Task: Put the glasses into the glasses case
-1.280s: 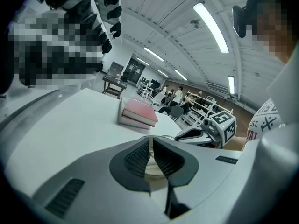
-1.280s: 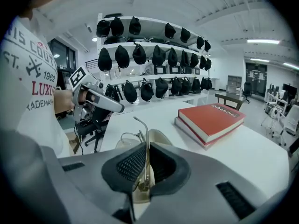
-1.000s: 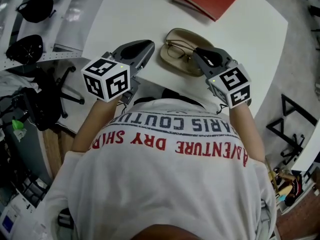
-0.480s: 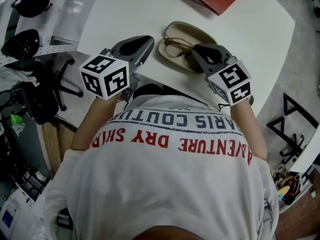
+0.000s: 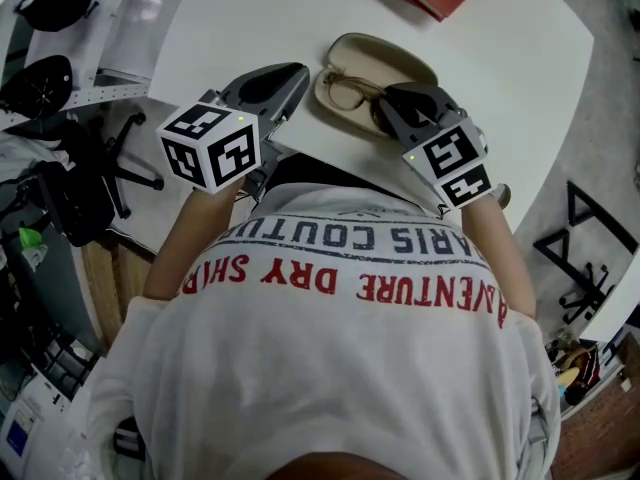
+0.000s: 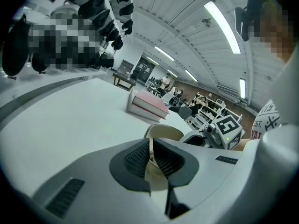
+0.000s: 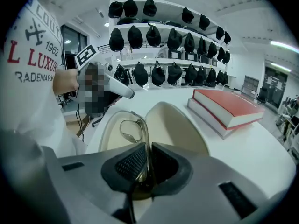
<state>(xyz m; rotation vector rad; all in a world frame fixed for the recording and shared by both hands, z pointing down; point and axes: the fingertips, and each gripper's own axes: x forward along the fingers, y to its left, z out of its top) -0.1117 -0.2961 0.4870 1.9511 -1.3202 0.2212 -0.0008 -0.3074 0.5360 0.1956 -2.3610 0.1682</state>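
Presently, right claw (image 7: pixel 145 162) clamps the glasses (image 7: pixel 132 130) by the frame; the open glasses case (image 7: pixel 173 125) lies just beneath it; left claw (image 6: pixel 150 155) pinches its rim.

R gripper (image 5: pixel 384 118) holds glasses (image 5: pixel 346 90) in open case (image 5: pixel 398 56), L gripper (image 5: pixel 297 78) alongside.

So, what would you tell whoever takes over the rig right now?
Left gripper: shut on the rim of the open beige clamshell glasses case on the white table.
Right gripper: shut on the thin metal-framed glasses, held low inside the case.
Done: case open, glasses at the case.
Left: release glasses, withdraw, close the lid.
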